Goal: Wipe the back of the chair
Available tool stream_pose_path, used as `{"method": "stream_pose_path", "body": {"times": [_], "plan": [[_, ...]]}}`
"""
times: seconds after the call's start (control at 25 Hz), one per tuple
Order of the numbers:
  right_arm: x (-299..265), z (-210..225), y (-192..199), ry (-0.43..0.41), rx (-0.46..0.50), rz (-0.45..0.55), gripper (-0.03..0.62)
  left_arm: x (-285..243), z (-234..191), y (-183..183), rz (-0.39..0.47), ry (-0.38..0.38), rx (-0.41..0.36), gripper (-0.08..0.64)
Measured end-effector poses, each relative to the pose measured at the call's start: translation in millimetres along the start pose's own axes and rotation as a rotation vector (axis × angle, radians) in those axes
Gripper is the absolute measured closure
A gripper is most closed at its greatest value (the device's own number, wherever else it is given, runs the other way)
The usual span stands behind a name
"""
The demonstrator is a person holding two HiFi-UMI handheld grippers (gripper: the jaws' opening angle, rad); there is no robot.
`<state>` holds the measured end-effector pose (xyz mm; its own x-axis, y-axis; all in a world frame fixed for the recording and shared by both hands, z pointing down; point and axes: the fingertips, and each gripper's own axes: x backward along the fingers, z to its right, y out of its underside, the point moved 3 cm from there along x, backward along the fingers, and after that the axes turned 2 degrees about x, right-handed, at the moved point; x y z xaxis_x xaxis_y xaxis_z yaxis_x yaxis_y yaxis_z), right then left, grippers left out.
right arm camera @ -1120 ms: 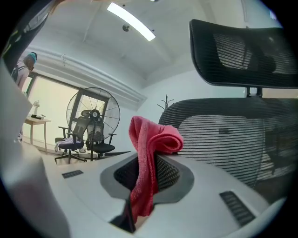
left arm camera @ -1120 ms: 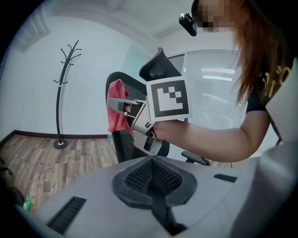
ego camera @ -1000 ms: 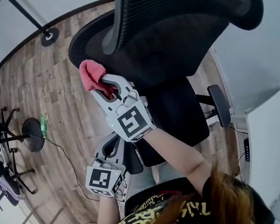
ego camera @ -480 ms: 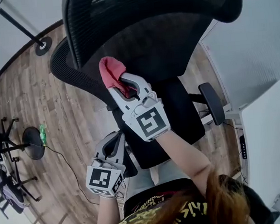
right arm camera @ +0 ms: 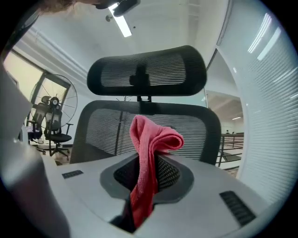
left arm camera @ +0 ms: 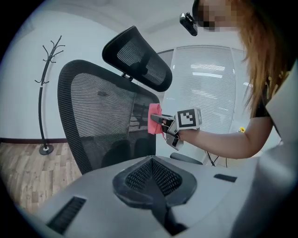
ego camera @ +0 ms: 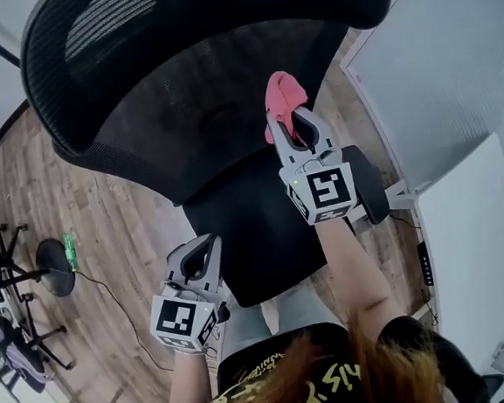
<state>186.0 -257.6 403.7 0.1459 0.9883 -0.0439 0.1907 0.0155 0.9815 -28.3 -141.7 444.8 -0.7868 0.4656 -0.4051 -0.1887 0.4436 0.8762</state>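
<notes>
While the chair (ego camera: pixel 183 114) turns its mesh back toward the person, the right gripper (ego camera: pixel 291 124) reaches over the seat (ego camera: pixel 255 231). Its jaws are clamped on a pink cloth (ego camera: pixel 280 97) that bunches out ahead of them against the back's right edge. Low by the seat's front, the left gripper (ego camera: pixel 200 260) hangs with jaws together on nothing.
</notes>
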Motion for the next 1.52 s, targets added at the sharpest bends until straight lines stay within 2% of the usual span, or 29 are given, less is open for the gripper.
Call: {"method": "stream_pose_path", "body": {"times": [0.24, 0.6, 0.84, 1.08, 1.52], "plan": [[10.6, 82.8, 28.7, 0.146, 0.007, -0.054, 0.531, -15.5, 14.6, 0.6, -0.018, -0.003, 0.001, 0.566], [-0.7, 140.8, 63.0, 0.216, -0.018, -0.099, 0.531, -27.5, 22.5, 1.1, -0.026, -0.053, 0.010, 0.566], [-15.1, 134.4, 78.3, 0.190, -0.023, -0.118, 0.531, -29.1, 19.2, -0.9, -0.021, -0.085, 0.022, 0.566], [-18.6, 124.3, 77.0, 0.200, -0.053, -0.101, 0.531, -28.7, 9.7, -0.9, -0.021, -0.098, 0.034, 0.566], [-28.1, 69.6, 62.7, 0.147, -0.078, -0.071, 0.531, -18.1, 0.7, 3.4, -0.018, -0.083, 0.032, 0.566]]}}
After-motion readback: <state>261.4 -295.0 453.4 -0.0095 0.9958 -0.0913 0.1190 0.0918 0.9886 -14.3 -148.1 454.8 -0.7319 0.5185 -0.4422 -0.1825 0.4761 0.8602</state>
